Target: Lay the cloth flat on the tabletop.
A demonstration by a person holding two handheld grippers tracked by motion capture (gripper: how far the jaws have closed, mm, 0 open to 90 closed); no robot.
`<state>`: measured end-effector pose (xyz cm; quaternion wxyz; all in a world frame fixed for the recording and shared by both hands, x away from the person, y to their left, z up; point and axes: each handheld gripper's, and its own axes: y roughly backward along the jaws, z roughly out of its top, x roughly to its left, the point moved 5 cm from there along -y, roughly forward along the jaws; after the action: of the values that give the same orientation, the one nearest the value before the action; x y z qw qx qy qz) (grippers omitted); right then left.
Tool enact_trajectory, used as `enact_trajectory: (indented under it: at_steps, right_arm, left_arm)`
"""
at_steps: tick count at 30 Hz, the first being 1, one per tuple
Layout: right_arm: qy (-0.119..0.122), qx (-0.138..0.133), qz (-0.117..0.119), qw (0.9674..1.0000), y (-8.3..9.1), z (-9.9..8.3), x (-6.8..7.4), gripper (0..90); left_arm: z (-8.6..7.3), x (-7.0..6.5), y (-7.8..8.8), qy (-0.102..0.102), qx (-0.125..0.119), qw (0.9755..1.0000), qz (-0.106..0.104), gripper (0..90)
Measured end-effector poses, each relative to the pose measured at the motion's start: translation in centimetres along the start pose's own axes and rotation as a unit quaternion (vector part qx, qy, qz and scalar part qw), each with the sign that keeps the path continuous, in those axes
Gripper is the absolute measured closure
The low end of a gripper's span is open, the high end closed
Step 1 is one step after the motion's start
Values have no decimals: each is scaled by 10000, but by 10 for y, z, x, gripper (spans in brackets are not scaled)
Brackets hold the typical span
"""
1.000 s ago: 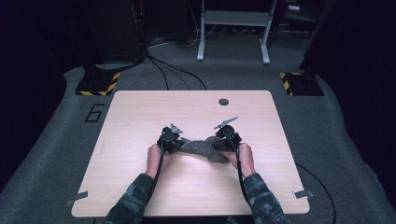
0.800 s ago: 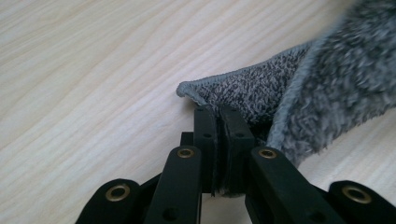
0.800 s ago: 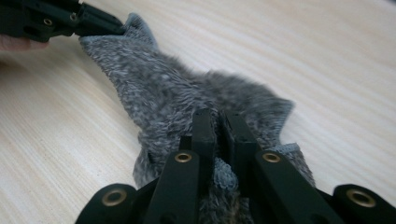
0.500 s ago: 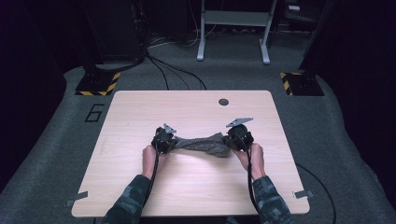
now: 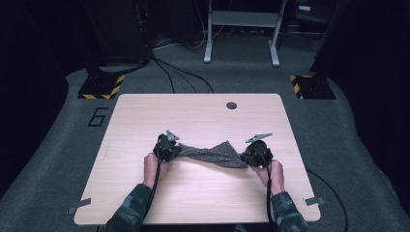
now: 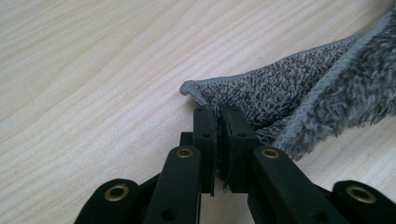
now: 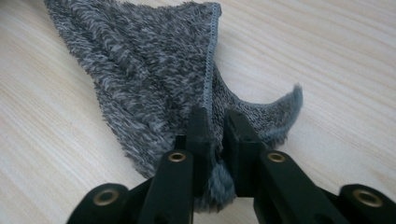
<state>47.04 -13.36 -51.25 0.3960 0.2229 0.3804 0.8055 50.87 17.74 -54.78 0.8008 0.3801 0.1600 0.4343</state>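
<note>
From above, a grey towel (image 5: 212, 154) lies stretched across the middle of the wooden table (image 5: 203, 198), the left gripper (image 5: 168, 147) at its 9 o'clock end, the right gripper (image 5: 255, 153) at 3 o'clock. The left gripper view shows jaws clamped on a towel corner (hem curling at 11 o'clock). The right gripper view shows jaws pinching bunched towel, which fans toward 11 o'clock.

A lab or test room: dark grey carpet (image 5: 43, 159), a bare wooden table (image 5: 203, 193), black cables (image 5: 179, 77) on the floor, yellow-and-black striped blocks (image 5: 102, 88), a grey metal stand (image 5: 241, 29).
</note>
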Motion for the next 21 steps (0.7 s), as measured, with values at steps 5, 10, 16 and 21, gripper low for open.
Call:
enact_trajectory:
  at_steps: [5,10,16,21]
  right_arm:
    - [-253,-281,85,9992,17,10,-10,539]
    - [-397,-416,218,9981,14,38,-3,395]
    - [-425,-33,218,9989,-24,64,6,335]
    - [-553,471,230,9971,-60,66,11,519]
  left_arm:
    - [4,4,4,160,-15,9998,-110,655]
    - [20,10,11,326,-222,9992,-74,435]
    - [23,3,-8,273,98,9992,-269,400]
    - [16,-3,-13,280,153,9987,-408,431]
